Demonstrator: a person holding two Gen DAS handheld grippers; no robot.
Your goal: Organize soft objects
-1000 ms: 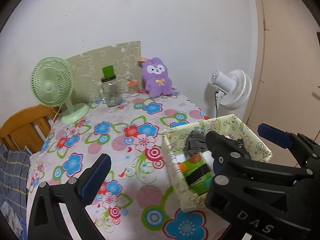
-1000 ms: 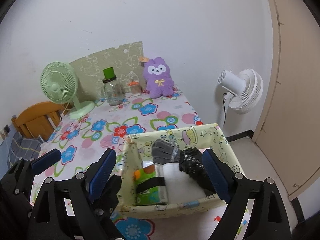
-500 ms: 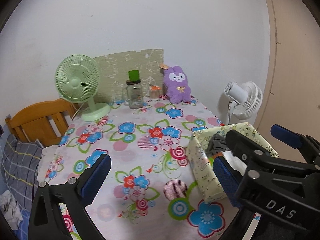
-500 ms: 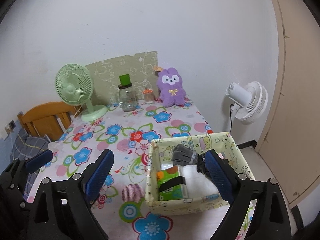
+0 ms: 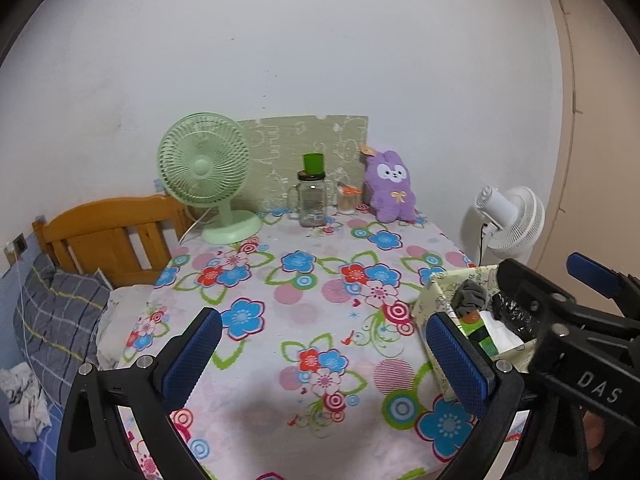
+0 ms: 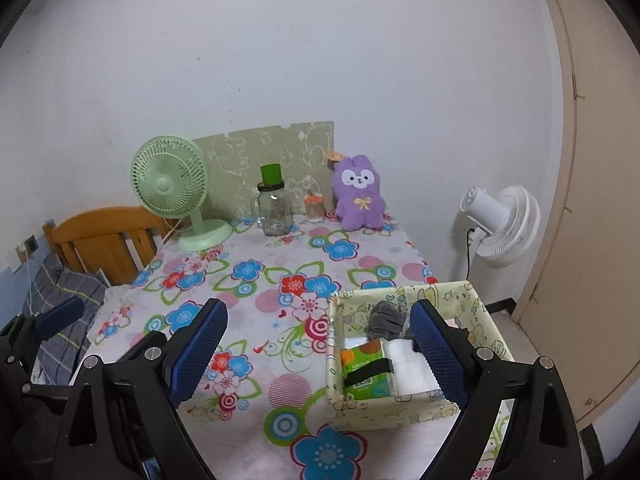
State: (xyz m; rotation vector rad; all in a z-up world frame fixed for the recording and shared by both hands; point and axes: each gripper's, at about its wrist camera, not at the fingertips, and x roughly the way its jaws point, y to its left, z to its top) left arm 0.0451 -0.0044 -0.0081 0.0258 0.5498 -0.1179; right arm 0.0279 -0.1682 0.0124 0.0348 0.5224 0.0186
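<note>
Soft things sit packed in the fabric box (image 6: 404, 406) at the table's right edge; we hold left gripper (image 5: 334, 360) and right gripper (image 6: 320, 354) spread, empty. Purple plush (image 6: 360, 194) looks next: a long reach.

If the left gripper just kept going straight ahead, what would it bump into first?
Probably the flowered tablecloth: the open left gripper holds nothing and tilts down toward bare cloth. Held level, it might reach the clear glass jar with green lid, though depth is unclear.
</note>
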